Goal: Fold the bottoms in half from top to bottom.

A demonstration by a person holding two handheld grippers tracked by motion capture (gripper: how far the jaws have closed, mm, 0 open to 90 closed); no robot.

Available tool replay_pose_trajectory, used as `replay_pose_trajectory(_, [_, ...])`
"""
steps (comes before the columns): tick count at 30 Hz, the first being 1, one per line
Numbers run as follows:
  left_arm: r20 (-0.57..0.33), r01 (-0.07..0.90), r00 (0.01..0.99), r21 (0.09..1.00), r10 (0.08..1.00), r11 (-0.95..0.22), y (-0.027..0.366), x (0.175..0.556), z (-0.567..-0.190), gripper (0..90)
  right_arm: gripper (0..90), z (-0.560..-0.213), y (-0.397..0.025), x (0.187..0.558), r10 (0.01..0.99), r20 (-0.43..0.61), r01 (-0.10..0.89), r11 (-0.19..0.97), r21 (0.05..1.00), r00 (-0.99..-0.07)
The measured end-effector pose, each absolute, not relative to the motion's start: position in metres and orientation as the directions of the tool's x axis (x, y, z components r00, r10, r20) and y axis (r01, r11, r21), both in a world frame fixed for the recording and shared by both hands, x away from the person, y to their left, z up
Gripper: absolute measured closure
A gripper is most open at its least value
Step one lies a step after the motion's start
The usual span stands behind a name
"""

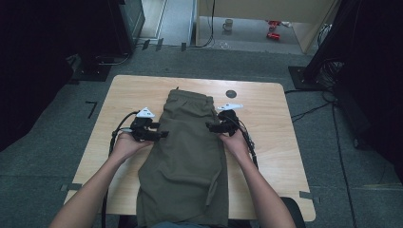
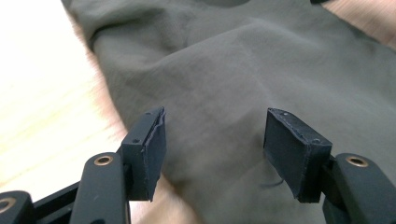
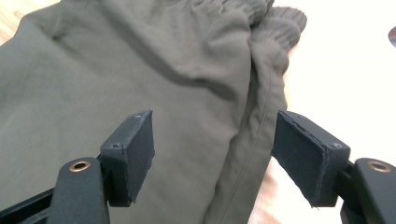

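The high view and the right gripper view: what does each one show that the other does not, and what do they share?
The high view alone takes in the whole table, both hands, the left gripper, and a mug on the floor beyond. The right gripper view alone brings out the ribbed elastic waistband and a side seam. Both share the olive shorts and the right gripper, its jaws open at the garment's edge.

Plain olive-green trousers (image 1: 185, 156) lie on a pale wood-grain table (image 1: 271, 123) between black tongs.
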State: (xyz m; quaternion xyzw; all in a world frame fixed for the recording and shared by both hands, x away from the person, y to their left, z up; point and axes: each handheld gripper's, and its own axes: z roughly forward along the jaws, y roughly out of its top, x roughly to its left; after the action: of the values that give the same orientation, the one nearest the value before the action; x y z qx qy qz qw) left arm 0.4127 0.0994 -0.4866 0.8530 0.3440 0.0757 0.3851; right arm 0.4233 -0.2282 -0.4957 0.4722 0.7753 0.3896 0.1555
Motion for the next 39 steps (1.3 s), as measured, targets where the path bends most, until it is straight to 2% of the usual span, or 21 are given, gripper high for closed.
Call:
replay_pose_trajectory(7, [-0.144,0.535,0.743,0.714,0.654,-0.451,0.093,0.438,-0.488,39.5,30.0,-0.496,-0.224,0.444,0.853,0.121,0.609,0.255,0.751,-0.507])
replay_pose_trajectory(16, [-0.151,0.538,0.731,0.726,0.665,-0.427,0.092,0.464,-0.485,39.4,33.0,-0.507,-0.226,0.452,0.869,0.118,0.597,0.225,0.77,-0.48])
replay_pose_trajectory(19, [-0.137,0.509,0.724,0.767,0.676,-0.391,0.09,0.467,-0.484,40.2,31.2,-0.505,-0.224,0.46,0.867,0.15,0.636,0.221,0.739,-0.476])
replay_pose_trajectory(21, [-0.135,0.498,0.727,0.779,0.674,-0.381,0.089,0.468,-0.487,40.0,32.2,-0.502,-0.223,0.465,0.867,0.142,0.625,0.221,0.748,-0.477])
replay_pose_trajectory(24, [-0.159,0.55,0.721,0.724,0.674,-0.417,0.088,0.48,-0.488,40.1,31.5,-0.499,-0.22,0.472,0.871,0.133,0.625,0.226,0.747,-0.473])
replay_pose_trajectory(27, [-0.163,0.557,0.714,0.721,0.681,-0.412,0.088,0.489,-0.487,41.7,30.8,-0.497,-0.217,0.478,0.874,0.123,0.623,0.23,0.747,-0.47])
replay_pose_trajectory(36, [-0.2,0.584,0.684,0.727,0.702,-0.361,0.088,0.508,-0.485,37.5,32.4,-0.498,-0.218,0.49,0.887,0.13,0.615,0.196,0.763,-0.444])
replay_pose_trajectory(39, [-0.182,0.594,0.684,0.702,0.707,-0.393,0.084,0.512,-0.492,36.7,31.3,-0.504,-0.219,0.492,0.892,0.126,0.634,0.202,0.747,-0.433])
